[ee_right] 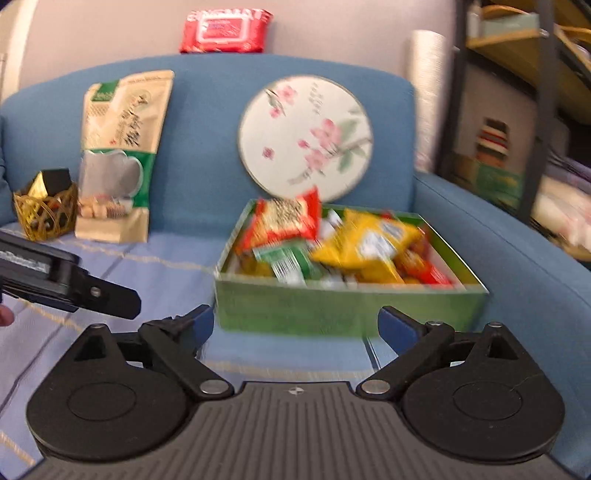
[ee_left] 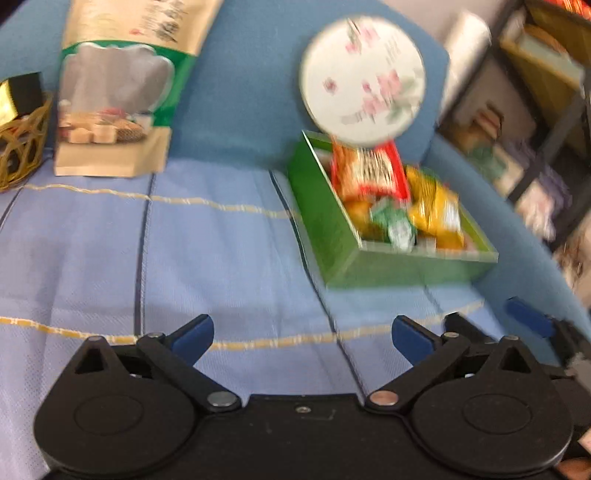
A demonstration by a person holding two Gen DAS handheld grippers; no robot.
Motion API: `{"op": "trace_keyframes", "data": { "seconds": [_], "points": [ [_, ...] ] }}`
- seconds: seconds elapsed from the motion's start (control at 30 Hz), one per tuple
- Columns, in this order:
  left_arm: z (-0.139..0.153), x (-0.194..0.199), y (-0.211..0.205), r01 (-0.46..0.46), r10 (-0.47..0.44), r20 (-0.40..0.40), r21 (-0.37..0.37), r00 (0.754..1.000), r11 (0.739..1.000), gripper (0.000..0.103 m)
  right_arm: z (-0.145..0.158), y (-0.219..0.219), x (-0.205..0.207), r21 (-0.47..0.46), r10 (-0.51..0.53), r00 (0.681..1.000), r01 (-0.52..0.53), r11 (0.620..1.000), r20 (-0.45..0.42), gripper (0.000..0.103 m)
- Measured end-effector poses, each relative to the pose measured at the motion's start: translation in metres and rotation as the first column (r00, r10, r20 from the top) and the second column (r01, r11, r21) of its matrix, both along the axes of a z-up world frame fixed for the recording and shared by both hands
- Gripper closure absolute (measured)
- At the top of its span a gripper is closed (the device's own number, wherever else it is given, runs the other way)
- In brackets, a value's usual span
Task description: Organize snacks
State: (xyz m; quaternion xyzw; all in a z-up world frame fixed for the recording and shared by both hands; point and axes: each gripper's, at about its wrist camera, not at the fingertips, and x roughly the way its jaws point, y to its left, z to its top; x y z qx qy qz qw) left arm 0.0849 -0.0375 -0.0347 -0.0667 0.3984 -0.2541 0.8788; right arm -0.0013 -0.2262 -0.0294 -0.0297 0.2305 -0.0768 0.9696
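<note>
A green box (ee_left: 332, 236) (ee_right: 332, 306) sits on the cloth-covered sofa seat, filled with snack packets: a red one (ee_left: 373, 170) (ee_right: 284, 218), a yellow one (ee_left: 432, 206) (ee_right: 369, 240) and a small green one (ee_left: 395, 221) (ee_right: 288, 262). My left gripper (ee_left: 303, 332) is open over the bare cloth, to the left of the box and short of it, with nothing between its fingers. My right gripper (ee_right: 295, 325) is open just in front of the box's near wall, also empty. The left gripper (ee_right: 122, 302) shows from the side in the right wrist view.
A tall beige snack bag (ee_right: 122, 155) and a round flowered fan (ee_right: 304, 138) lean on the blue sofa back. A gold wicker basket (ee_right: 46, 212) stands at the far left. A red wipes pack (ee_right: 225, 31) lies on the sofa top. Shelves (ee_right: 517, 110) stand to the right.
</note>
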Motion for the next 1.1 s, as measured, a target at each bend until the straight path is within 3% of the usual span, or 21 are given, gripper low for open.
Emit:
{"op": "trace_keyframes", "data": {
  "seconds": [0.3,0.67,1.1],
  "points": [
    [0.005,-0.028,-0.031,-0.021,0.004,0.114,0.148,0.994,0.989,0.000,0.003,-0.025,-0.023,0.088,-0.142,0.989,0.145,0.985,-0.043,0.000],
    [0.003,-0.039,-0.036,-0.023,-0.005,0.134,0.211,0.991,0.977,0.000,0.010,-0.028,-0.031,0.081,-0.168,0.985,0.171,0.982,-0.045,0.000],
    [0.006,-0.043,-0.036,-0.027,-0.007,0.150,0.218,0.989,0.976,0.000,0.013,-0.021,-0.030,0.063,-0.140,0.989,0.142,0.988,-0.040,0.000]
  ]
}}
